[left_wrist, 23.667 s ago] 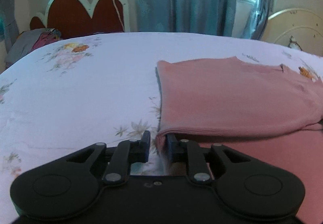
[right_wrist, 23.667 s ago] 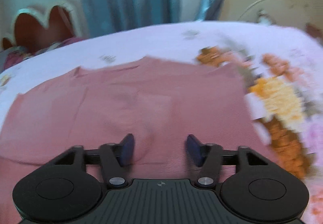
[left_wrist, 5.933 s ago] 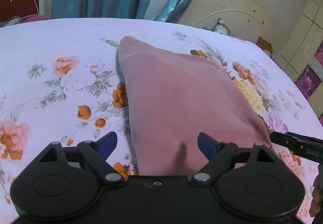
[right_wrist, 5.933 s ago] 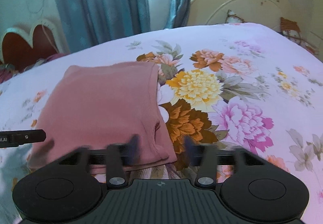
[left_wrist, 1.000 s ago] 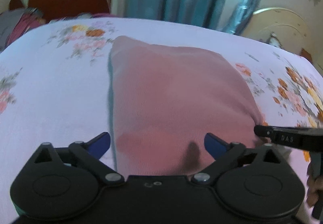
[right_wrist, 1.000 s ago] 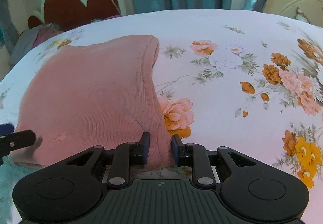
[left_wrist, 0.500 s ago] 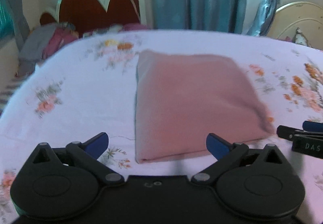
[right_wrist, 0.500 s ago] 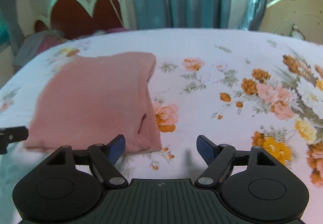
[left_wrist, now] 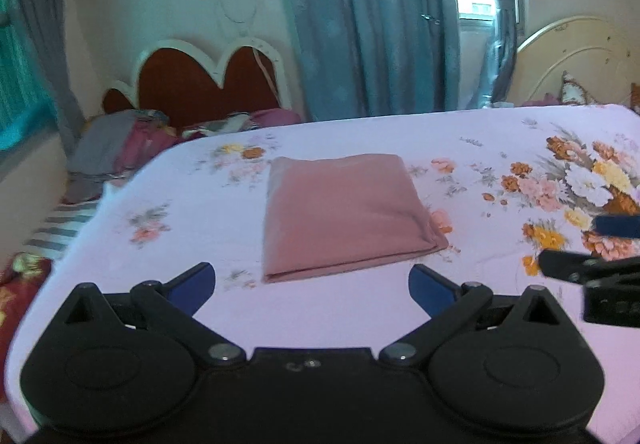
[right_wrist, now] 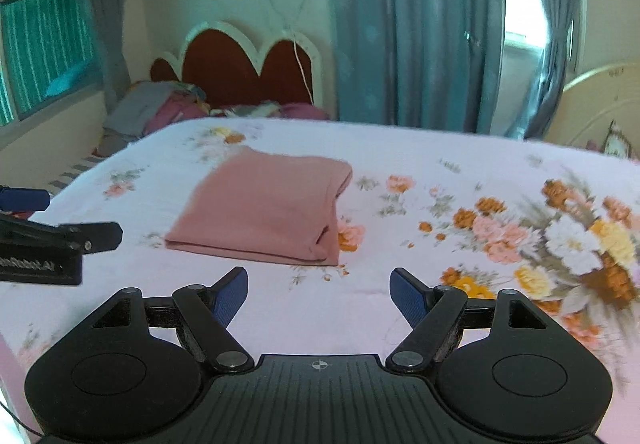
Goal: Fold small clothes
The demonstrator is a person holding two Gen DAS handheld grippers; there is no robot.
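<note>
A pink garment [left_wrist: 344,216] lies folded into a flat rectangle on the floral bedsheet [left_wrist: 192,212]; it also shows in the right wrist view [right_wrist: 268,208]. My left gripper [left_wrist: 312,284] is open and empty, raised and drawn back from the garment's near edge. My right gripper [right_wrist: 319,292] is open and empty, also back from the garment. Each gripper shows at the edge of the other's view: the right one [left_wrist: 600,244] and the left one [right_wrist: 40,220].
A red heart-shaped headboard [left_wrist: 208,84] with piled clothes [left_wrist: 124,140] stands at the back left. Blue curtains [left_wrist: 372,20] hang behind the bed. A cream headboard [left_wrist: 576,60] is at the right. The bed's left edge [left_wrist: 52,244] drops away.
The right gripper opened and let go of the garment's corner. Both grippers have pulled back and up, so the folded garment now lies farther away.
</note>
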